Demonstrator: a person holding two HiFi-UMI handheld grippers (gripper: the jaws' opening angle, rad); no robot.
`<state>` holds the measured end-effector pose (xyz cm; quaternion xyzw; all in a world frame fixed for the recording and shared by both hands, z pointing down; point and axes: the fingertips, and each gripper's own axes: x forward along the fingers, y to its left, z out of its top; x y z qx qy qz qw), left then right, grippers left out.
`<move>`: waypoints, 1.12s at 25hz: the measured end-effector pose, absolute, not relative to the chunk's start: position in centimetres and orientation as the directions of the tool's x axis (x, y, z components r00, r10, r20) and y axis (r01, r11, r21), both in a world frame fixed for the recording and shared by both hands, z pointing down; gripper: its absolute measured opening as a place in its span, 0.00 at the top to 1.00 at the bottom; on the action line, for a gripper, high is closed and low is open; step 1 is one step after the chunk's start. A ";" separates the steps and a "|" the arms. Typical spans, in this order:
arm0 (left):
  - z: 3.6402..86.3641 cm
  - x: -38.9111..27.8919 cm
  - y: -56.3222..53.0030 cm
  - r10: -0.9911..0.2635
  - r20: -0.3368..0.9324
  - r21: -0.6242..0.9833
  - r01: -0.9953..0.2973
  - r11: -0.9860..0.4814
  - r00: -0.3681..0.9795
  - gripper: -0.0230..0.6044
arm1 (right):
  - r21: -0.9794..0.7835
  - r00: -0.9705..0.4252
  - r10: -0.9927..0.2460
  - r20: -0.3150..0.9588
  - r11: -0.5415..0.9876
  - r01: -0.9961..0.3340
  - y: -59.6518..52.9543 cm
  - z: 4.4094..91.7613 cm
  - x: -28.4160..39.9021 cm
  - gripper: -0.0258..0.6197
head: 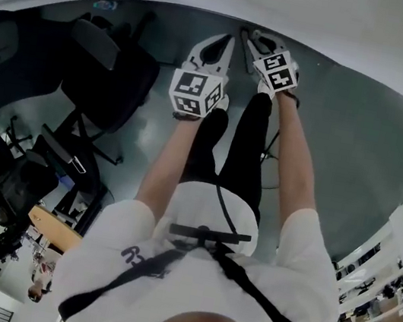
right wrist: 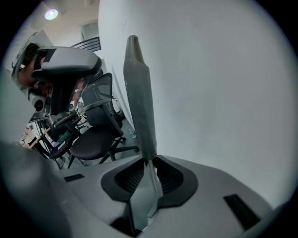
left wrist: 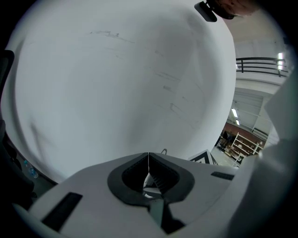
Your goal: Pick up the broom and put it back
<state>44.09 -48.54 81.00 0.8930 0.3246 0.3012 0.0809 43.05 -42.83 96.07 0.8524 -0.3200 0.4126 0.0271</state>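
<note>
A long grey broom handle (right wrist: 139, 93) rises from between the jaws of my right gripper (right wrist: 148, 160) in the right gripper view, and the jaws are closed on its lower end. Its top end stands in front of a white wall (right wrist: 223, 93). The broom's head is in no view. In the head view my right gripper (head: 251, 40) is held out low in front of the person's legs, and my left gripper (head: 224, 42) is just to its left. My left gripper (left wrist: 148, 157) faces the white wall with its jaws meeting in a thin line, nothing between them.
Black office chairs (head: 108, 78) stand on the grey floor (head: 343, 143) to the left, and one chair (right wrist: 93, 135) shows in the right gripper view. The white wall (left wrist: 116, 83) is close ahead. Shelving (left wrist: 242, 144) stands far off to the right.
</note>
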 end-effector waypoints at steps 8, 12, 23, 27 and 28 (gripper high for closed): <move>81.8 44.7 -49.1 0.619 0.494 0.347 0.514 -0.784 0.610 0.94 | -0.264 0.524 -0.461 0.716 -0.874 -0.408 -40.4 96.9 45.7 0.82; 81.8 45.0 -48.6 0.627 0.491 0.349 0.523 -0.778 0.605 0.94 | -0.280 0.555 -0.402 0.729 -0.914 -0.295 -37.8 97.0 46.4 0.82; 82.7 44.3 -47.2 0.648 0.499 0.366 0.539 -0.759 0.575 0.94 | -0.316 0.563 -0.353 0.747 -0.934 -0.166 -35.7 98.0 45.3 0.82; 83.3 44.2 -47.4 0.643 0.509 0.356 0.541 -0.762 0.572 0.94 | -0.316 0.566 -0.359 0.742 -0.932 -0.177 -35.8 97.8 44.9 0.82; 83.2 44.2 -47.4 0.642 0.510 0.353 0.542 -0.763 0.572 0.94 | -0.315 0.569 -0.356 0.741 -0.933 -0.174 -35.6 97.5 44.6 0.82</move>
